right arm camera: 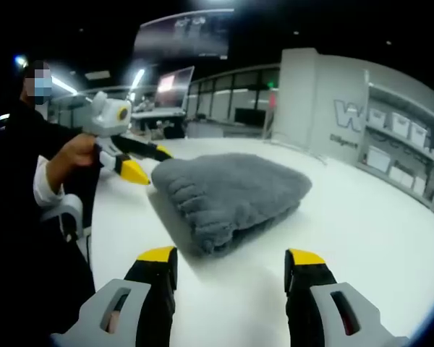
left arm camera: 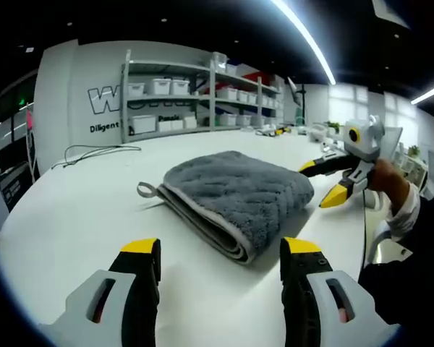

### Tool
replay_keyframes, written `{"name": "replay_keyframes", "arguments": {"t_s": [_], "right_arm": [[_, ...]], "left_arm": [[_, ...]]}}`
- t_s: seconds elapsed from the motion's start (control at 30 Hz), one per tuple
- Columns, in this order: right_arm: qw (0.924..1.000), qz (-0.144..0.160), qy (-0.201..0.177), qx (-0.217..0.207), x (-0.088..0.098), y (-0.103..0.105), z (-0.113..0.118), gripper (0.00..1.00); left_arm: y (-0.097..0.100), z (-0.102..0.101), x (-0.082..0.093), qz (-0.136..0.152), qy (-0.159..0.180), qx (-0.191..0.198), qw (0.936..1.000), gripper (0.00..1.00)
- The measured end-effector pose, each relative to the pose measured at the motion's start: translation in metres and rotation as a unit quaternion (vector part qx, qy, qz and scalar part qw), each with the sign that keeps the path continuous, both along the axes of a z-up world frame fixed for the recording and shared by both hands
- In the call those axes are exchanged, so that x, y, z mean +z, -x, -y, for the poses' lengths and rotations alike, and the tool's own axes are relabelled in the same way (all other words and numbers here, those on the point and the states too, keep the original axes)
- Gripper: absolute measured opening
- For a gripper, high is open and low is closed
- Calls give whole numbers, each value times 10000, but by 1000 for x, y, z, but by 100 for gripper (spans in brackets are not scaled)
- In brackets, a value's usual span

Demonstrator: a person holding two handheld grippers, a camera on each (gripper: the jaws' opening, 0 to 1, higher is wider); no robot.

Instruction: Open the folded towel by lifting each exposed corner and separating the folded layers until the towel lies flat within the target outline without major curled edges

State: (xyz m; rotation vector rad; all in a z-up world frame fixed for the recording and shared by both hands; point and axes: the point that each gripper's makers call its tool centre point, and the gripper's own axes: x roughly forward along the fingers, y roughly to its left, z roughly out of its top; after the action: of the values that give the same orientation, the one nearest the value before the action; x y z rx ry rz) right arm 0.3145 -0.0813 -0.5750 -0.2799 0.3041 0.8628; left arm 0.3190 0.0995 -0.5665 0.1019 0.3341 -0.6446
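Observation:
A grey towel [left arm camera: 239, 195] lies folded in thick layers on the white table [left arm camera: 79, 217], with a small hanging loop [left arm camera: 146, 190] at its left corner and the folded edge toward me. My left gripper [left arm camera: 222, 247] is open just short of that edge, apart from it. My right gripper [left arm camera: 320, 182], held by a hand, hovers open at the towel's right side, its yellow tips close to the cloth. In the right gripper view the towel [right arm camera: 228, 191] lies ahead of the open right gripper [right arm camera: 231, 256], and the left gripper [right arm camera: 150, 163] stands open at the towel's left end.
A thin dark cable [left arm camera: 94, 152] lies at the table's far left. Shelves with white bins [left arm camera: 173, 101] stand against the back wall. A person in dark clothes [right arm camera: 22, 188] stands at the table's edge, and the edge [left arm camera: 365, 231] runs close on the right.

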Motion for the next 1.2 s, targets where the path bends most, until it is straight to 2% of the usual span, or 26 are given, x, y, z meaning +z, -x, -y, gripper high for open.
{"name": "replay_keyframes", "arguments": {"t_s": [0.13,0.3,0.4,0.7,0.8,1.2], "right_arm": [[9997,-61,-105,197,1,5,-10,53],[9998,-89,-3,163,-4,4,-10,49],[9998,-83,-44,146,-3,4,-9,46],[9999,-126,-95,62,-5,0,-9,43],[9998,-138,-125,45,-5,-1,-11,42],[9997,-150,-174,96,-8,-1,-21,39]], "left_arm": [[-2,1,1,12,51,-44,10000,62],[-4,6,-1,1,57,-147,9999,57],[-6,5,-4,-49,-30,-86,9999,55],[-5,11,-3,-64,55,-214,9997,47],[-6,9,-4,-86,100,-118,9998,50],[-4,14,-8,-171,223,-103,9996,47]]}}
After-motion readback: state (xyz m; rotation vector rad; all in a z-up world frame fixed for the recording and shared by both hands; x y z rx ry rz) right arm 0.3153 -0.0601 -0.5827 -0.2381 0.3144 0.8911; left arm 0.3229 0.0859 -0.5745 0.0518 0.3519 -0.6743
